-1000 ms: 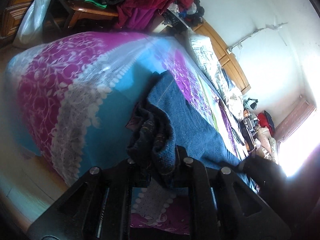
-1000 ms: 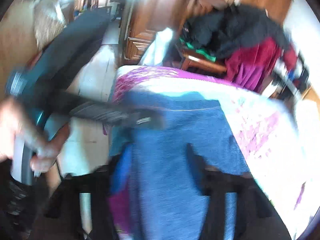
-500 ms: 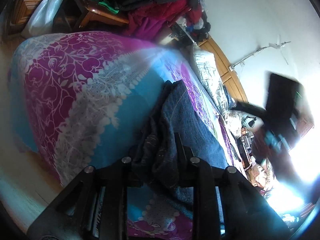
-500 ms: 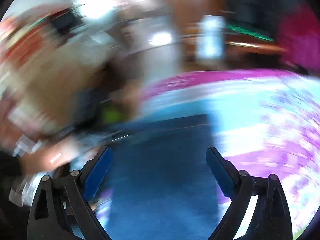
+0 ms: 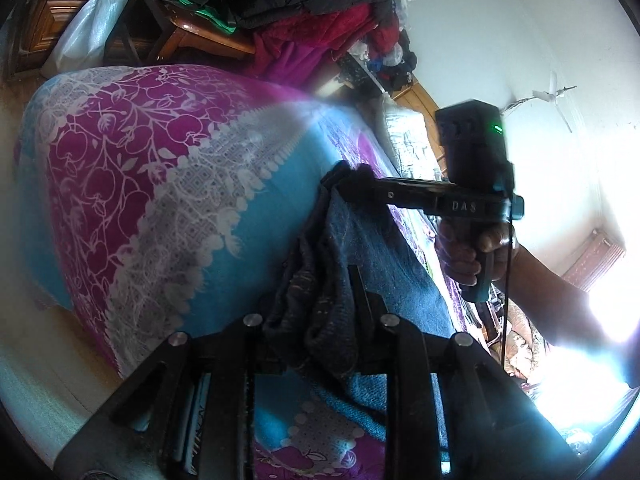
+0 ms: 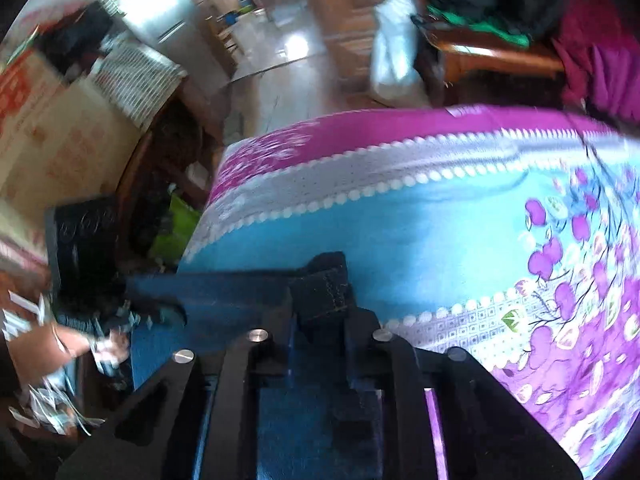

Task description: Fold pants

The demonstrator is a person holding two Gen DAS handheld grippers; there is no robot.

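Since 0.5 s ago, my right hand-held gripper (image 6: 320, 312) closed on the jeans' (image 5: 384, 264) hem; left hand-held gripper (image 5: 316, 320) pinches bunched, floppy, heavy denim.

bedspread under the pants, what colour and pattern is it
The floral cotton bedspread is magenta and turquoise with white lace-like bands and flower outlines, clearest in the left wrist view.

right gripper (image 6: 320, 304): went from fingers spread wide above the pants (image 5: 376, 264) to clamped on a dark denim corner | seen from left wrist: it swung in from the far right edge to the pants' far end | left gripper (image 5: 316, 312): kept its grip on bunched fabric
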